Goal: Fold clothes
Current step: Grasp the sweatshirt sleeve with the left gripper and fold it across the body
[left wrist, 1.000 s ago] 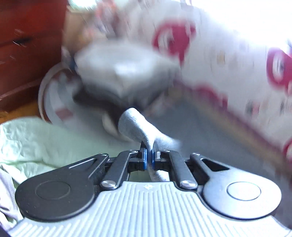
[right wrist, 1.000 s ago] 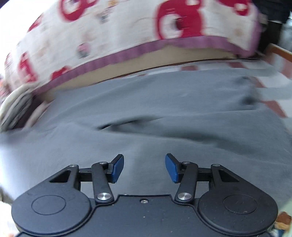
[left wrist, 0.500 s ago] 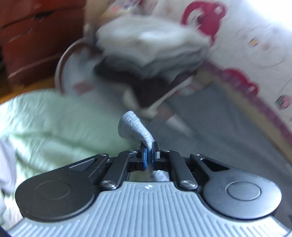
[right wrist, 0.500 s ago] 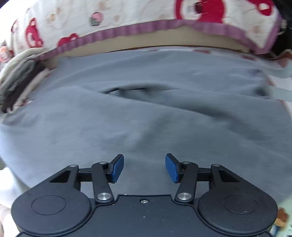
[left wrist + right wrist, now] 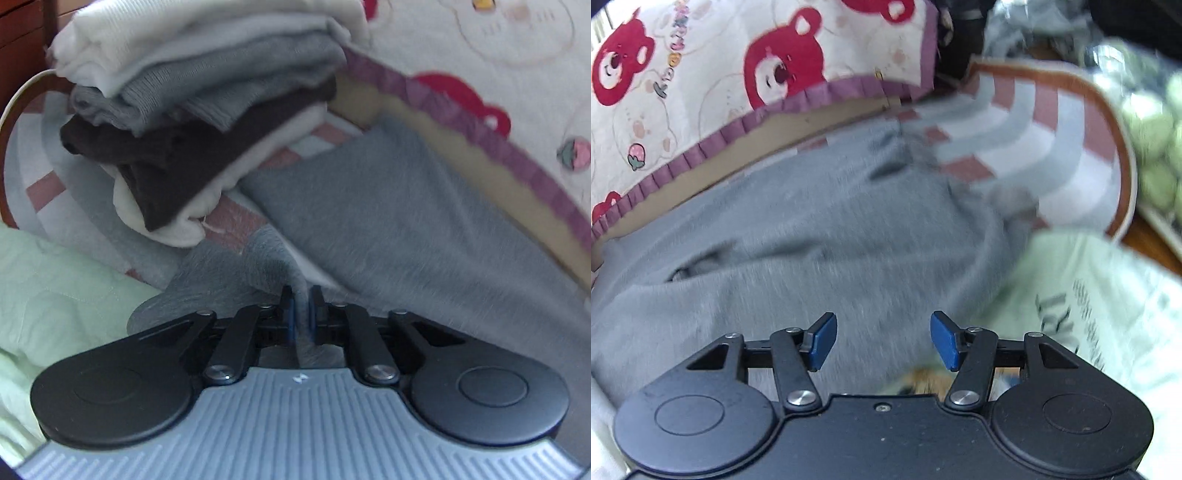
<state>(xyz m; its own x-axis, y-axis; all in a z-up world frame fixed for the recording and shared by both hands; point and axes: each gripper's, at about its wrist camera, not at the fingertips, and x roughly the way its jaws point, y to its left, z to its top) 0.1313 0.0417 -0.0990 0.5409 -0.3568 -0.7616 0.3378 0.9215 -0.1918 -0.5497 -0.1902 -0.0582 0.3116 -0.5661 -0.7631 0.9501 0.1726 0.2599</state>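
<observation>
Left wrist view: the left gripper (image 5: 301, 312) is clenched on a fold of the grey garment (image 5: 406, 229), which spreads to the far right; a stack of folded clothes (image 5: 199, 92) sits far left

Right wrist view: the right gripper (image 5: 882, 339) hangs released over the grey garment (image 5: 812, 229), its blue pads (image 5: 823, 339) apart, a green cloth (image 5: 1082, 295) near right

Soft daylight, motion blur, fisheye warping

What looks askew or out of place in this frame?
The stack of folded clothes is uneven: its dark brown layer sticks out past the grey ones. Otherwise nothing odd; the left gripper pinches the grey garment.
</observation>
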